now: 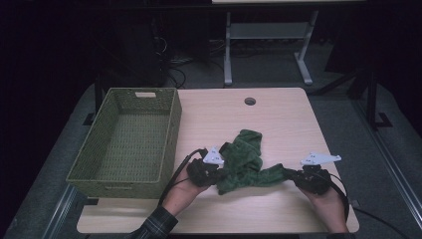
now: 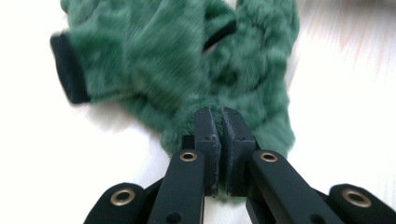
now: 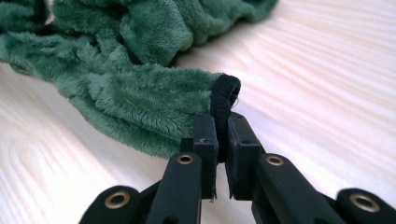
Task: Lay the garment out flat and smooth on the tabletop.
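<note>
1. A green plush cloth lies crumpled on the near half of the light wood table, between the two hands and right of the basket
2. The left gripper pinches the cloth's left end; in the left gripper view its jaws are pressed together on green pile, with only a thin slit between the pads
3. The right gripper clamps the cloth's right end; in the right gripper view its jaws squeeze the black bound hem at a corner of the cloth
4. In the high view the cloth runs stretched between the two grips along the near side, while the rest bunches up toward the table's middle
5. A black hem strip also shows at the far left edge of the cloth in the left gripper view
6. An olive woven basket stands at the table's left edge, just beside the left hand
7. The basket's far wall carries a small pale tag; any writing on it is too small to read
8. A round cable hole sits near the table's far edge, well apart from the cloth
</note>
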Demonstrator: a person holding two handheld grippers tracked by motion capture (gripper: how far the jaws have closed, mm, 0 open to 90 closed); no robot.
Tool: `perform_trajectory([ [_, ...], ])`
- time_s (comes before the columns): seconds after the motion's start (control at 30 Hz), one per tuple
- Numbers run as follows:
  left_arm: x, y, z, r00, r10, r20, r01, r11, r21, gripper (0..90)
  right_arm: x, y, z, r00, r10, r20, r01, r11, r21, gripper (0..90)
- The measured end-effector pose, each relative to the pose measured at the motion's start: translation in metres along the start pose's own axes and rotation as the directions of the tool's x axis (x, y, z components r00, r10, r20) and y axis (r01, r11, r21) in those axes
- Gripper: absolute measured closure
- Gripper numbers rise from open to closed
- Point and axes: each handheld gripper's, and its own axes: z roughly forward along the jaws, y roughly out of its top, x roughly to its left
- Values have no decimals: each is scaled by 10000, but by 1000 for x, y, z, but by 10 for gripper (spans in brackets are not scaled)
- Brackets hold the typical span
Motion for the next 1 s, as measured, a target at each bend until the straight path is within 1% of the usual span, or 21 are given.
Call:
perform_trajectory([
  [0.07,-2,-6,-1,9999,-109,62,109,9999,69,855,1,-6,-3,10000,18,-4,-18,10000,89,838],
  [0.1,-2,-8,-2,9996,-260,107,260,9997,-19,850,2,-8,-3,10000,-13,16,13,9998,179,837],
  [0.13,-2,-10,-4,9996,-263,128,262,9996,79,847,3,-9,-3,10000,-13,41,12,9997,247,836],
  [0.17,-3,-11,-7,9995,-293,79,293,9996,43,841,4,-10,-2,9999,-131,73,129,9996,247,835],
  [0.23,-3,-12,-12,9994,-348,34,348,9994,-40,831,7,-12,-3,9999,-107,109,102,9990,432,830],
  [0.27,-3,-12,-15,9991,-413,-37,413,9990,-173,819,7,-13,-2,9997,-205,130,200,9989,431,827],
  [0.37,-2,-10,-23,9988,-467,-159,462,9983,-359,787,8,-14,-3,9994,-291,199,280,9982,536,819],
  [0.47,-2,-7,-31,9982,-534,-288,514,9964,-672,777,8,-16,-5,9996,-219,202,207,9982,568,797],
  [0.5,-1,-5,-35,9981,-523,-316,499,9962,-709,772,8,-16,-6,9995,-216,249,202,9983,556,785],
  [0.6,-1,-2,-41,9980,-521,-350,486,9942,-962,771,5,-19,-11,9992,-127,378,110,9990,443,725],
  [0.63,-1,0,-40,9981,-538,-301,505,9935,-1023,771,4,-19,-14,9990,-84,430,73,9996,258,703],
  [0.7,-2,6,-37,9986,-508,-120,493,9931,-1068,776,4,-18,-19,9989,49,459,-52,10000,48,703],
  [0.77,-4,13,-31,9996,-280,-56,273,9945,-1013,783,5,-15,-21,9991,50,433,-44,9999,-144,706],
  [0.8,-6,20,-27,9999,-164,3,164,9945,-1039,784,7,-13,-21,9991,-37,430,46,9998,-195,709],
  [0.87,-7,30,-18,9999,-52,113,64,9947,-1031,783,10,-12,-18,9993,-104,355,110,9998,-173,709],
  [0.93,-6,39,-8,9999,51,119,-39,9951,-984,740,11,-11,-15,9993,-150,330,153,9998,-87,706],
  [0.97,-5,42,-2,9998,0,177,17,9956,-936,710,12,-11,-14,9996,-91,270,93,9999,-65,703],
  [1.0,-3,45,3,9998,89,158,-76,9969,-788,695,11,-11,-12,9996,-146,252,148,9999,-62,700],
])
